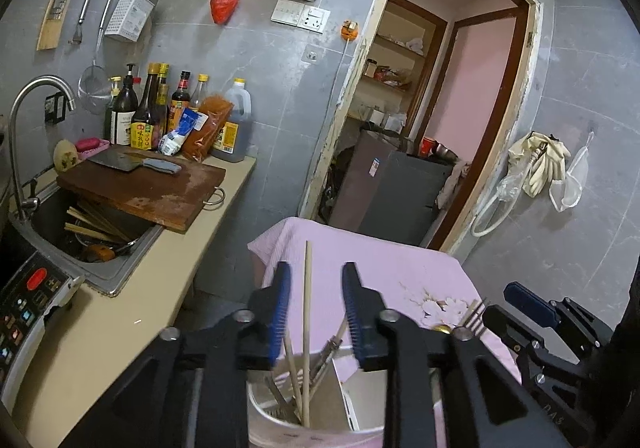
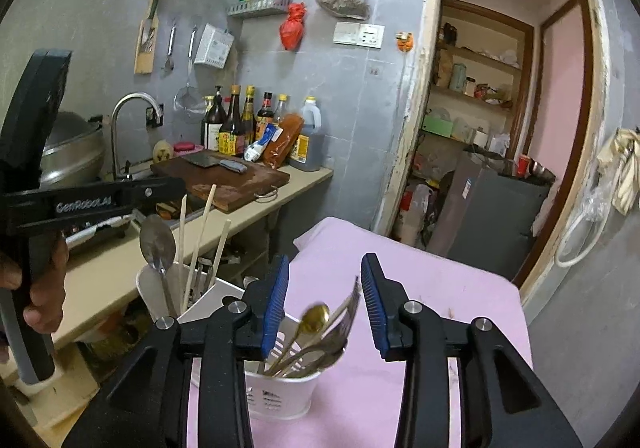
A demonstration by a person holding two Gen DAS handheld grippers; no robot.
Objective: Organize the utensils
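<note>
Left claw (image 1: 316, 312) wide apart, gripping nothing, above white holder (image 1: 280, 420) with chopsticks (image 1: 307, 328). Right claw (image 2: 325, 306) also wide, over the compartment of spoons (image 2: 316, 318); only this view shows big spoon (image 2: 157, 244). Pink cloth (image 2: 440, 288), counter (image 1: 120, 328), sink (image 1: 60, 228) alongside.

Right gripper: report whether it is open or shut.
Open. The right gripper holds nothing; its blue pads stand apart above the white utensil holder.
</note>
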